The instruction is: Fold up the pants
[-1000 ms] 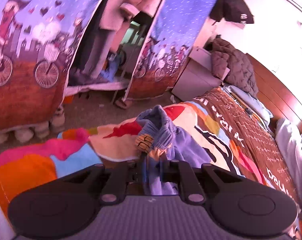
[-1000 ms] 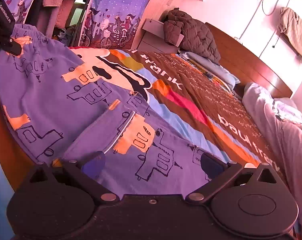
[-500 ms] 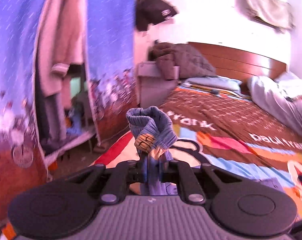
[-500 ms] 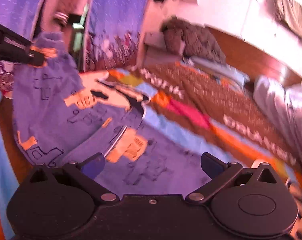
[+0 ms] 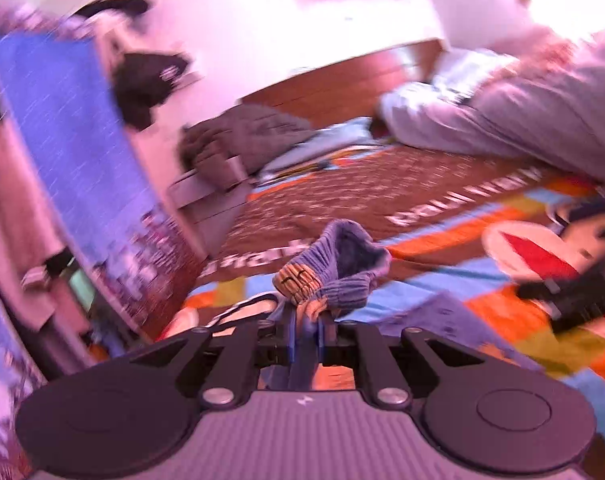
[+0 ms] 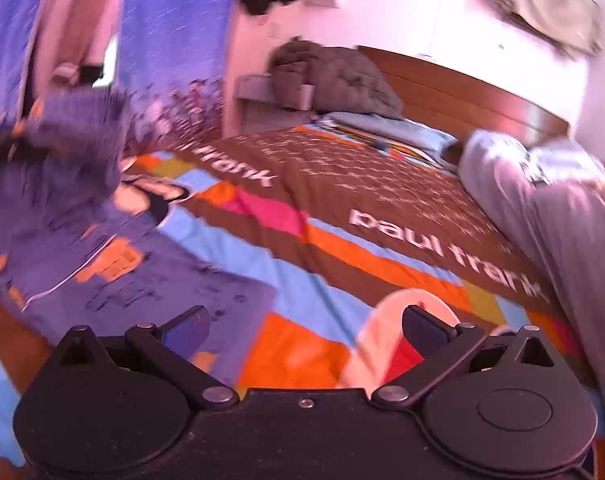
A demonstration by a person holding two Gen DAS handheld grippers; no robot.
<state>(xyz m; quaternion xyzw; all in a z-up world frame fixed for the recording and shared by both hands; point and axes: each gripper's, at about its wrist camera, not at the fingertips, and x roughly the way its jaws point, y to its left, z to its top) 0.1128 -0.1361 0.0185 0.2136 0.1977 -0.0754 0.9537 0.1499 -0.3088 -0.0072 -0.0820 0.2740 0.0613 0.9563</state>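
The left gripper pinches the waistband of the pants, bunched just ahead of its fingers, while the right gripper is spread and empty, the pants lying on the bedspread to its left. Carrying the waistband low and straight across should let it land square on the legs

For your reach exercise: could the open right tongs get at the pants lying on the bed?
Probably yes. The right tongs are open and empty, and the pants lie flat on the bed just left of them, nothing between.
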